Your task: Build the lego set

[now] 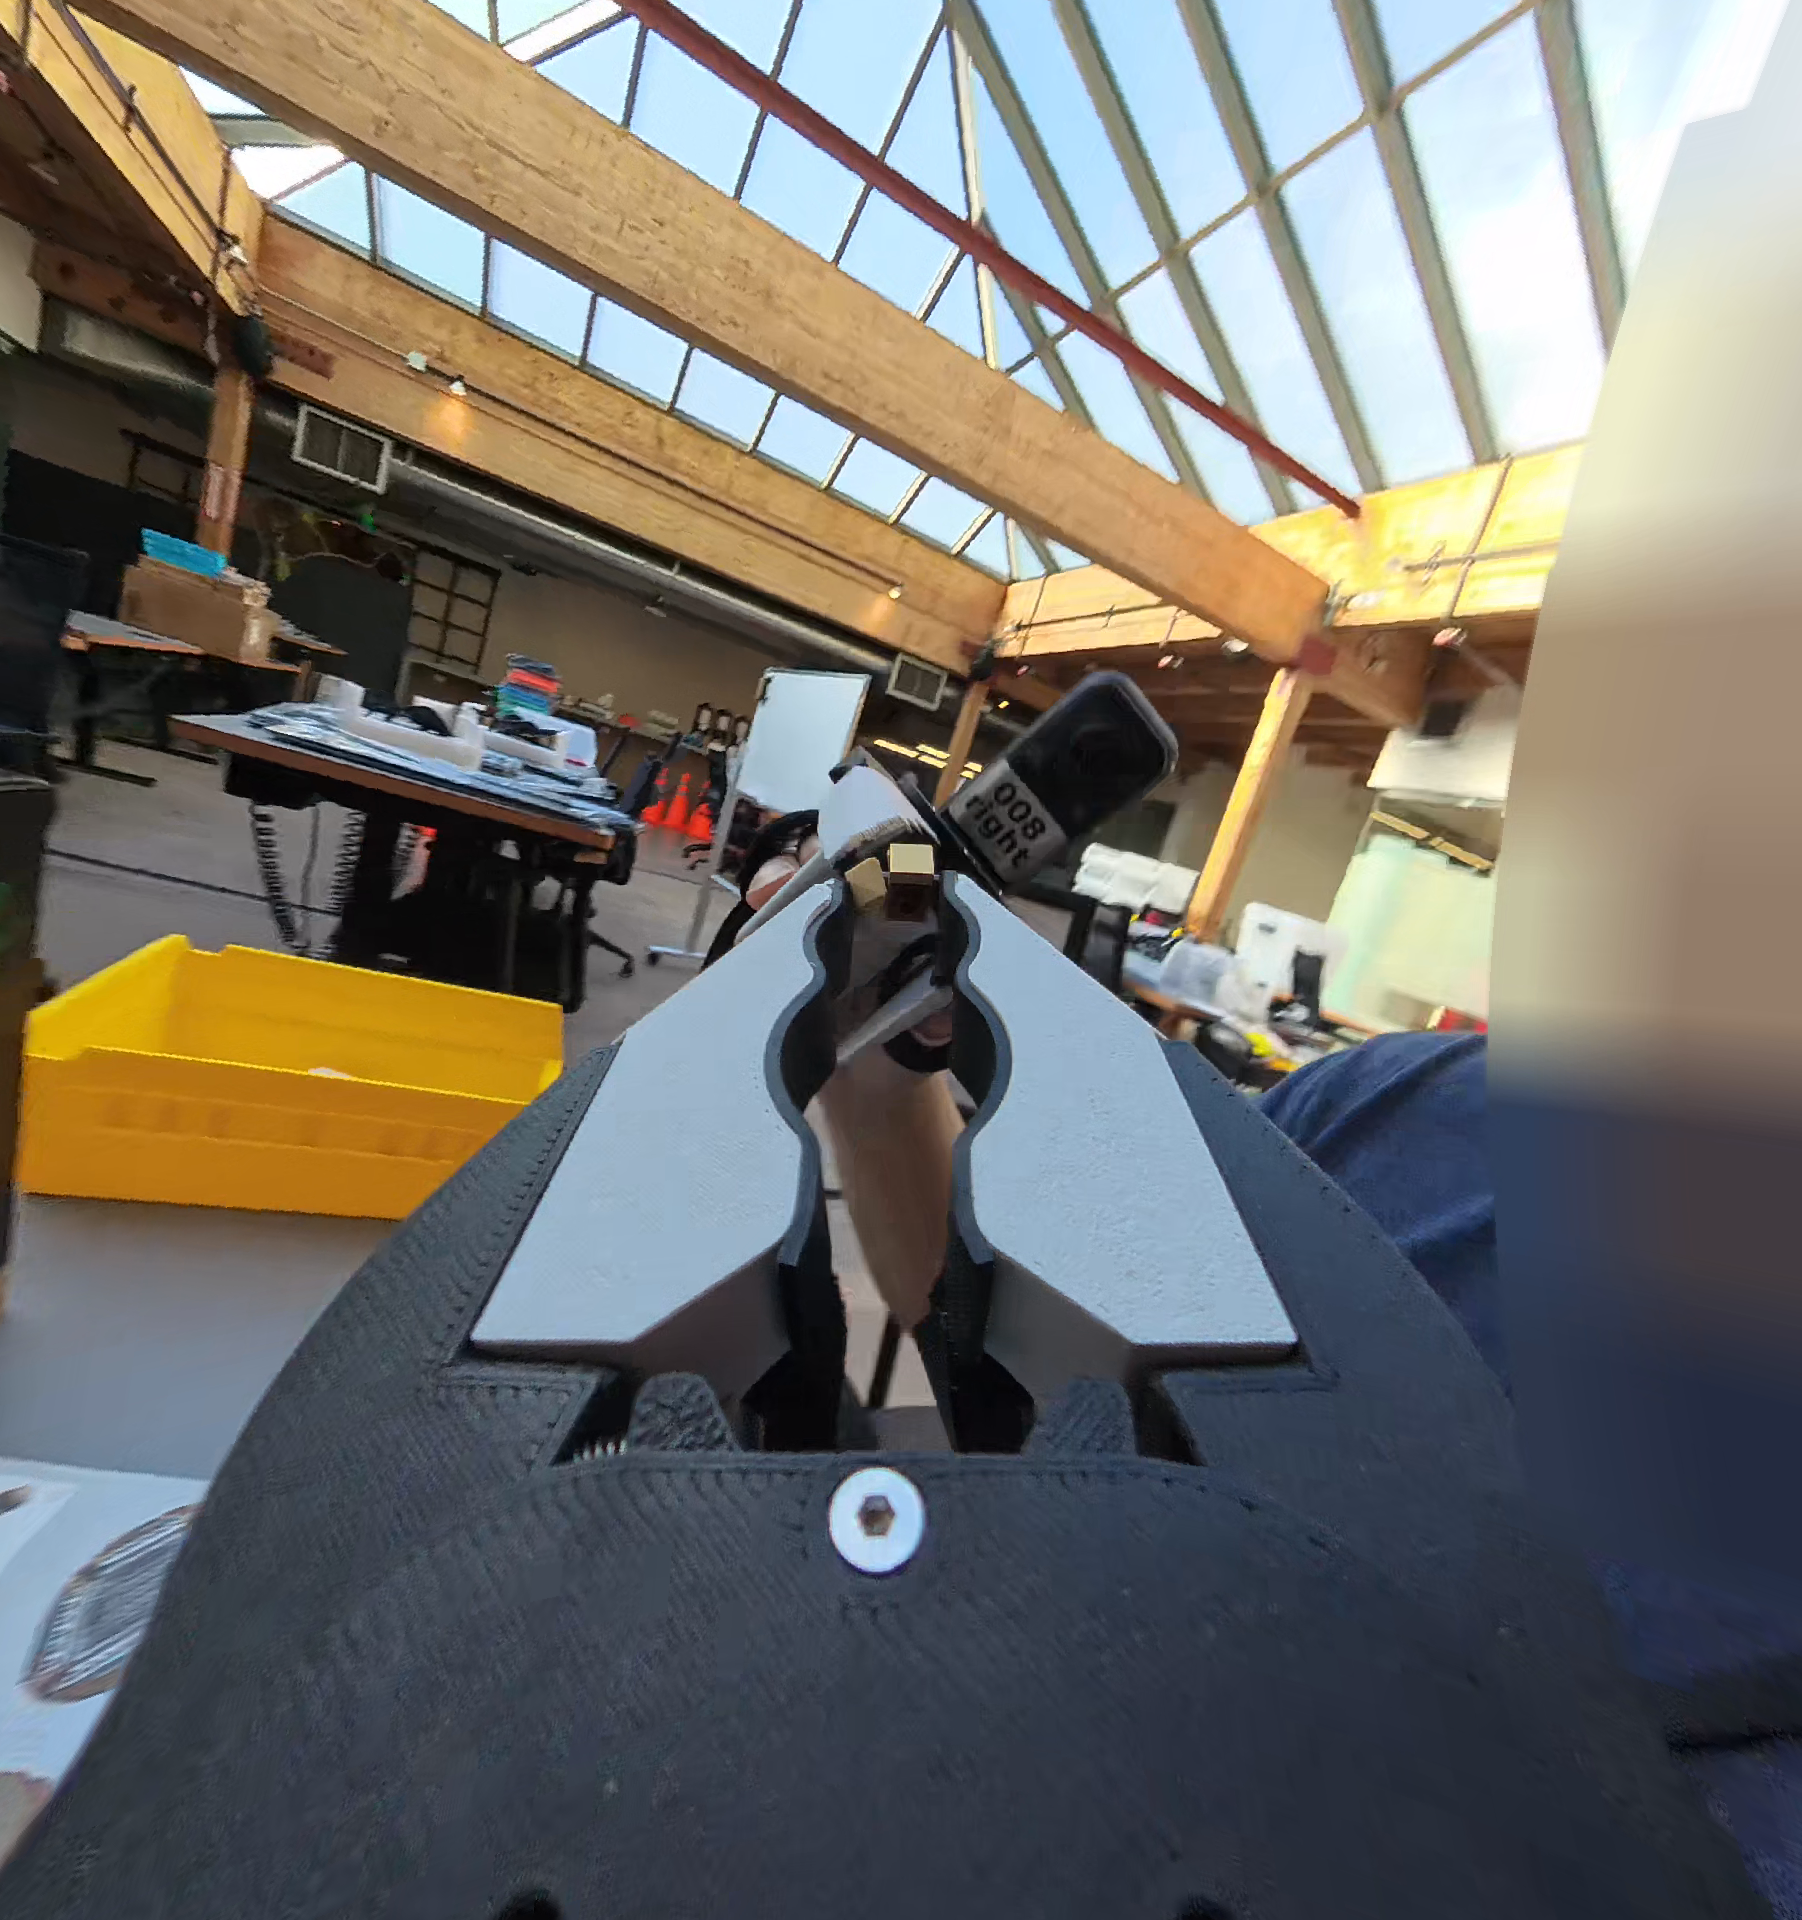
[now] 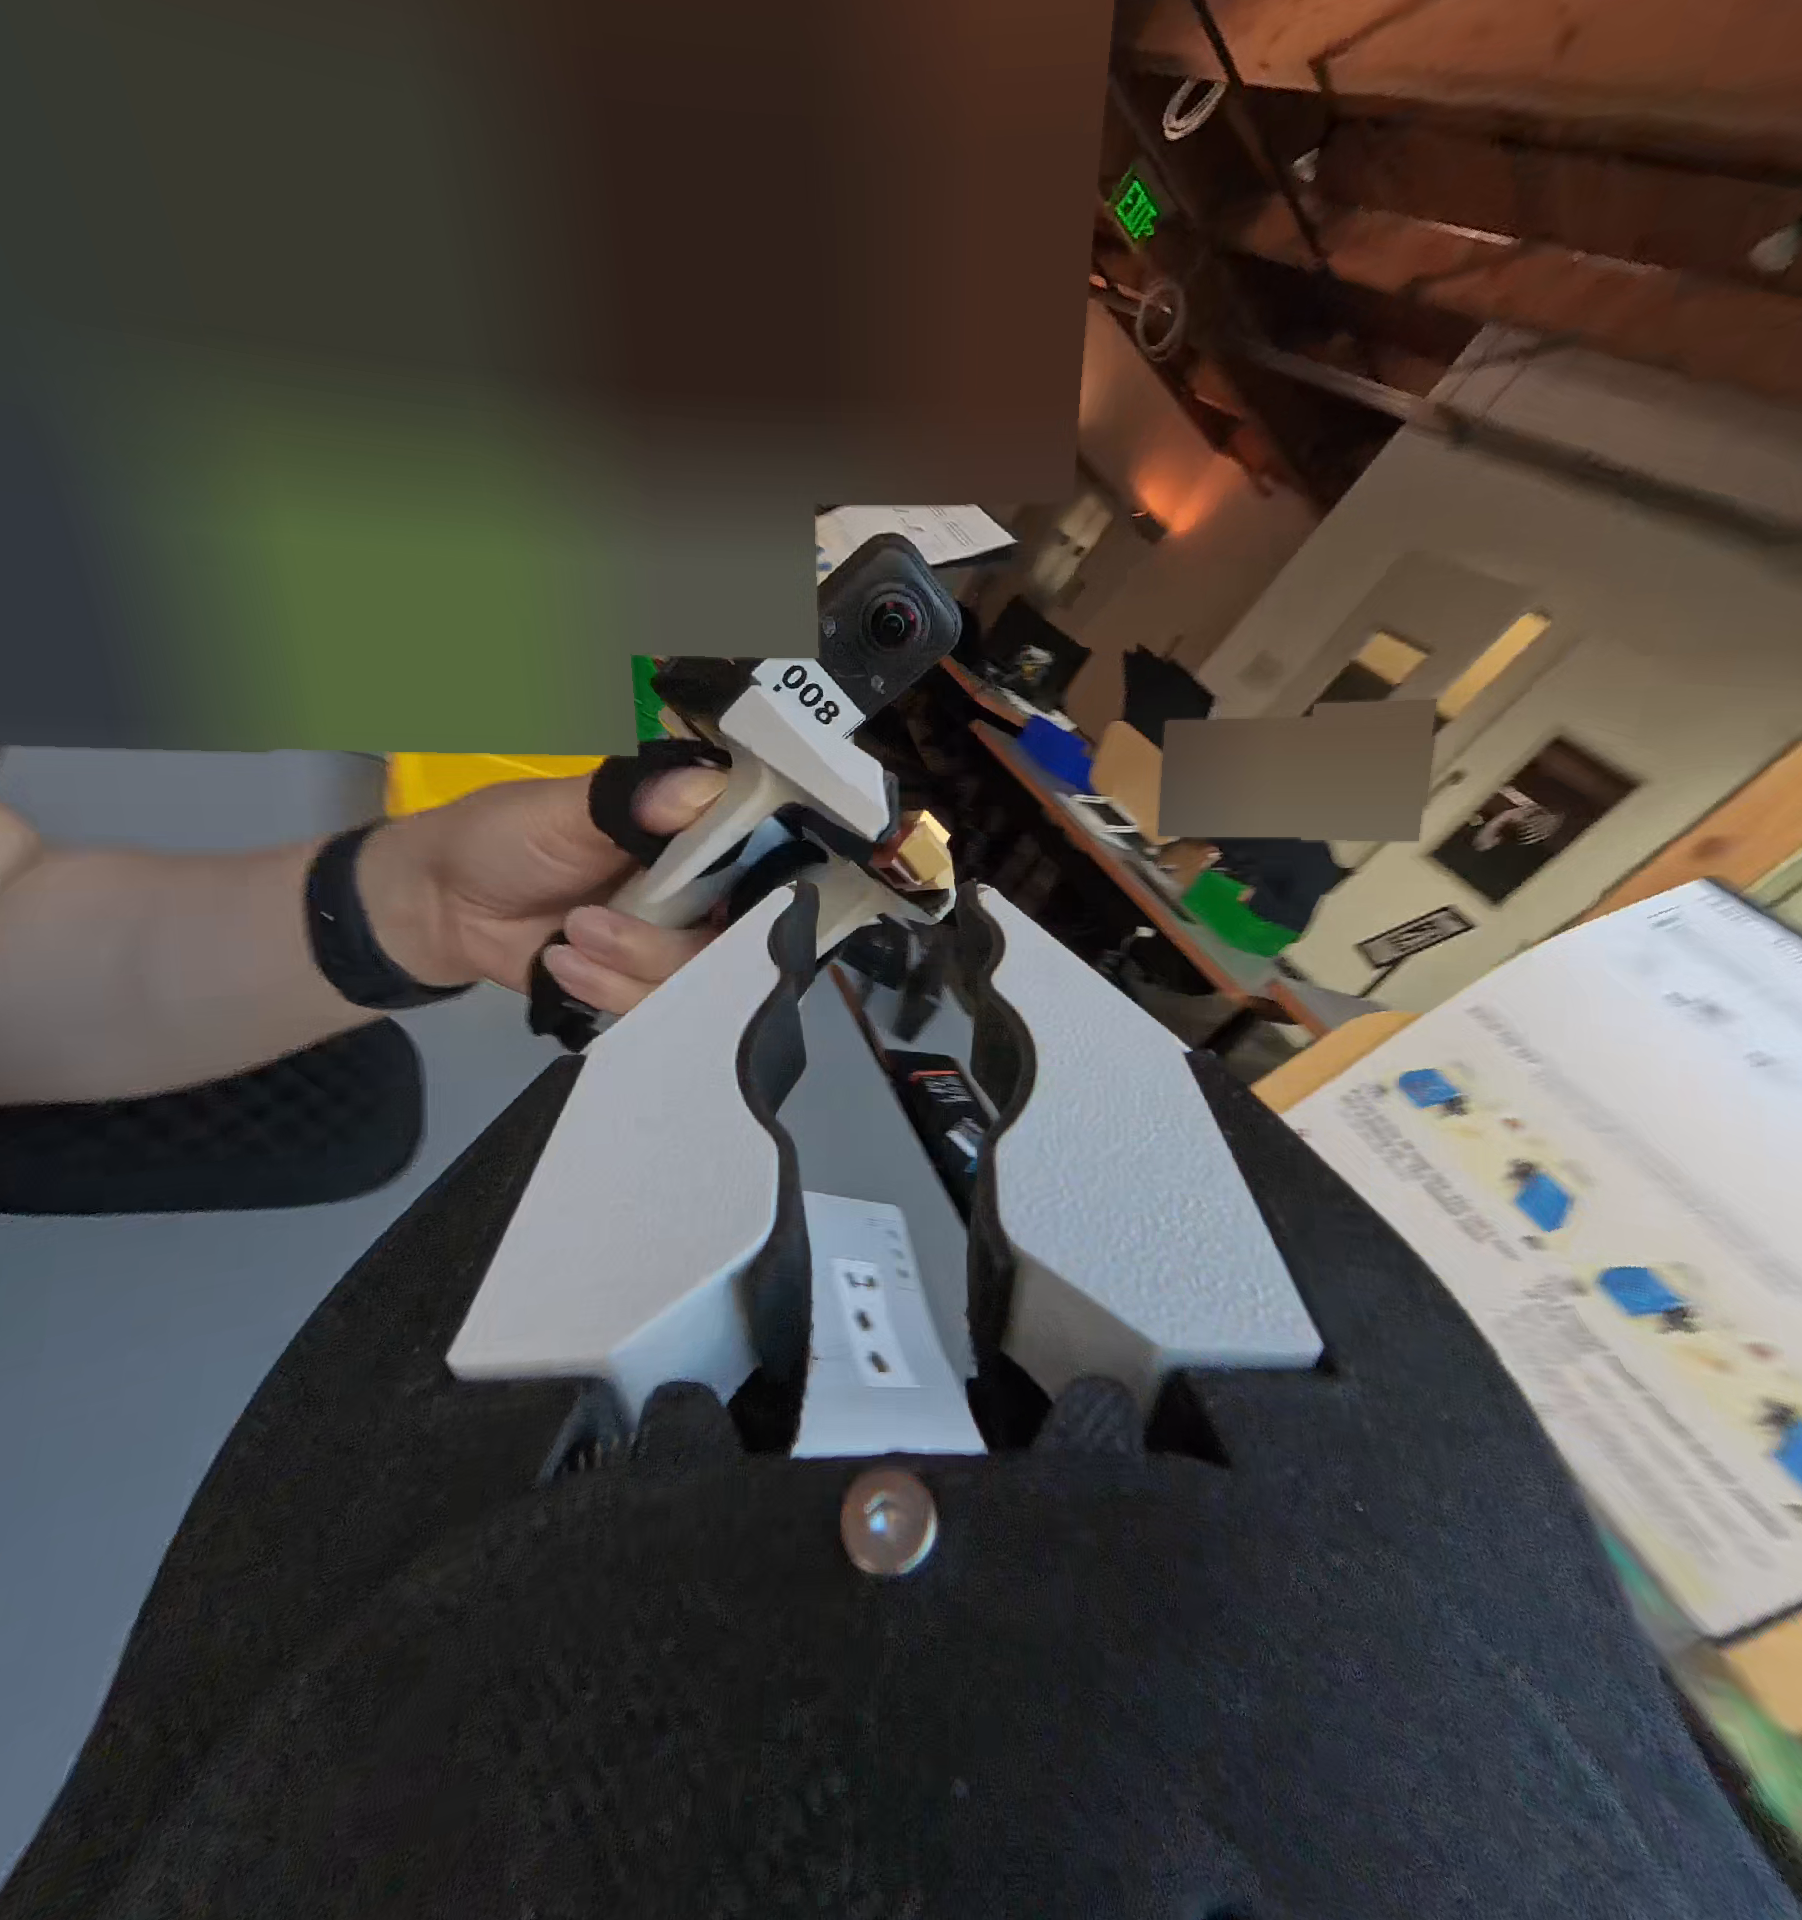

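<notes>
Left wrist view shows the left tongs (image 1: 892,899) lifted up high, with glass roof and wood beams behind. Their tips are nearly together and pinch a small gold brick (image 1: 907,878). The right tongs (image 1: 861,868) come in from the far side and meet it there, with a second gold bit (image 1: 864,883) at their tip. I think both are held up in the air so the two bits can be pushed together. A yellow bin (image 1: 284,1081) sits on the grey worktop (image 1: 149,1320) below. Right wrist view shows the right tongs (image 2: 892,904) with tips close at the same gold brick (image 2: 923,854); I cannot tell what they grip. A hand (image 2: 523,883) holds the left tongs. A build booklet (image 2: 1603,1247) lies open on the right, likely for checking steps.
</notes>
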Demonstrator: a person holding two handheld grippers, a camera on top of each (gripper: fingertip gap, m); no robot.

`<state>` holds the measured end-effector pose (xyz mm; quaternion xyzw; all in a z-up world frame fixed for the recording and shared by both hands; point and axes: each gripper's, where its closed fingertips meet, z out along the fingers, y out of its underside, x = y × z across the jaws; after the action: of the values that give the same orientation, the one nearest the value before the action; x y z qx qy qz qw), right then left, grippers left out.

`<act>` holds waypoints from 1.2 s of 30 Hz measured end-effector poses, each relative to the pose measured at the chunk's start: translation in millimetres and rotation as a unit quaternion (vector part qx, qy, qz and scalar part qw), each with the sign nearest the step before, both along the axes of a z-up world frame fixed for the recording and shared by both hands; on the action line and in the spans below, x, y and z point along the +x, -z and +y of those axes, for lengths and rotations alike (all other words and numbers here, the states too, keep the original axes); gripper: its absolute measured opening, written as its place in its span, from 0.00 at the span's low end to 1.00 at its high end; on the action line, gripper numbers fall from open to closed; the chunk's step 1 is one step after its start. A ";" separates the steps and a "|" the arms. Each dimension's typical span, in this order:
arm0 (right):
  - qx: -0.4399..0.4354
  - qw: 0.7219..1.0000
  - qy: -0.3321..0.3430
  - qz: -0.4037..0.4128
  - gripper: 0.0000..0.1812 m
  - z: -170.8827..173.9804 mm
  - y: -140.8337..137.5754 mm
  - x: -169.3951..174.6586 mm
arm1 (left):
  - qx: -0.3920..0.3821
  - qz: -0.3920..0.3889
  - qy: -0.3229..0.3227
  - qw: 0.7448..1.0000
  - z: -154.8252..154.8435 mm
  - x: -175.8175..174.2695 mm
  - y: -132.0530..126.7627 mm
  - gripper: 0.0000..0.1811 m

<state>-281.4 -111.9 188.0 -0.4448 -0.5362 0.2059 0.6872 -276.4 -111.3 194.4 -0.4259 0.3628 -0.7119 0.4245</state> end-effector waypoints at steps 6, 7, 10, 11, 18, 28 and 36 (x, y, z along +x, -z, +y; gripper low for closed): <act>-0.083 0.994 -0.057 0.046 0.12 -9.0 -8.0 16.3 | 0.090 0.048 -0.066 0.993 -6.0 -0.3 3.5 0.08; -0.074 0.995 -0.058 0.033 0.10 -11.7 -5.2 14.9 | 0.090 0.055 -0.061 0.993 -6.7 0.4 5.3 0.08; -0.069 0.997 -0.036 -0.004 0.09 -10.0 4.0 11.3 | 0.064 0.070 -0.034 0.995 -8.1 2.3 9.8 0.08; -0.081 0.996 -0.028 -0.008 0.09 -7.2 5.8 11.2 | 0.055 0.074 -0.025 0.995 -8.6 3.1 11.3 0.08; -0.053 0.997 -0.049 -0.016 0.09 -14.9 9.8 11.6 | 0.054 0.102 -0.003 0.993 -12.0 9.3 21.3 0.08; 0.038 0.996 0.025 -0.071 0.11 -4.9 24.5 13.6 | 0.002 0.110 0.011 0.994 -4.2 12.0 27.0 0.08; 0.086 0.991 0.034 -0.100 0.11 -5.1 30.9 13.6 | -0.096 0.142 0.106 0.980 -8.9 13.8 41.7 0.08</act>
<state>-267.7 -117.1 157.1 -0.4202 -0.6026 0.0904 0.6724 -262.6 -120.2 152.7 -0.5207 0.3922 -0.7166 0.2482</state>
